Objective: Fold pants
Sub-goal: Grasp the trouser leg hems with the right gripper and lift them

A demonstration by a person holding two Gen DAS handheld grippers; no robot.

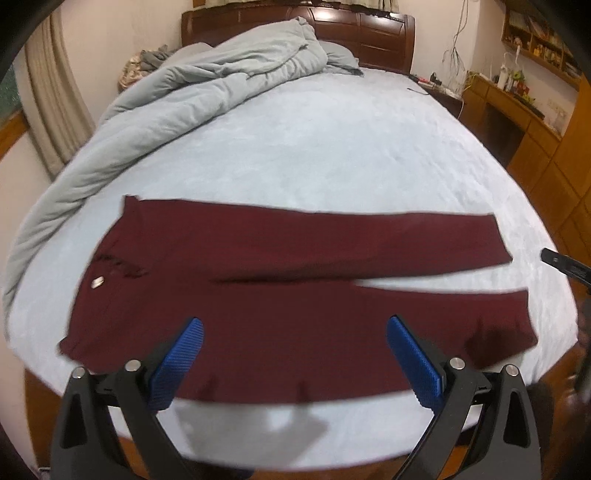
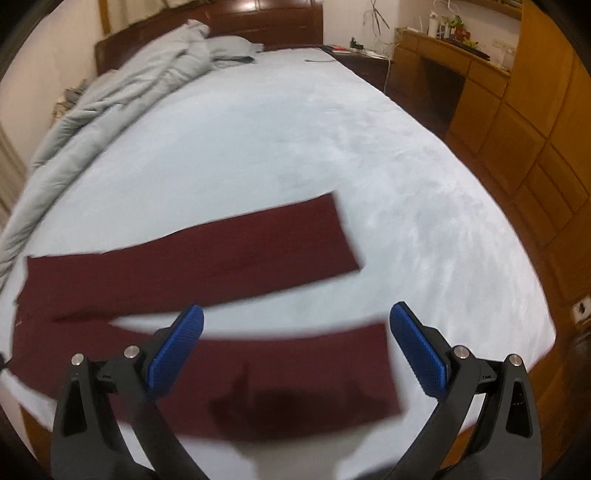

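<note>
Dark red pants [image 1: 280, 280] lie flat across the near end of the bed, waistband at the left with a small metal button [image 1: 98, 283], the two legs running right. My left gripper [image 1: 293, 326] is open and empty, hovering above the near leg around the thigh. In the right wrist view the pants' legs [image 2: 207, 258] spread apart toward their cuffs. My right gripper [image 2: 295, 314] is open and empty above the near leg's cuff end [image 2: 332, 373]. The right gripper's tip shows in the left wrist view [image 1: 561, 264] past the far cuff.
The bed has a pale blue sheet [image 1: 314, 147]. A rumpled grey duvet [image 1: 177, 88] lies along the left side up to the dark wooden headboard [image 1: 369, 33]. A wooden desk and cabinets [image 2: 517, 122] stand to the right. The bed's near edge [image 1: 258, 443] is just below my grippers.
</note>
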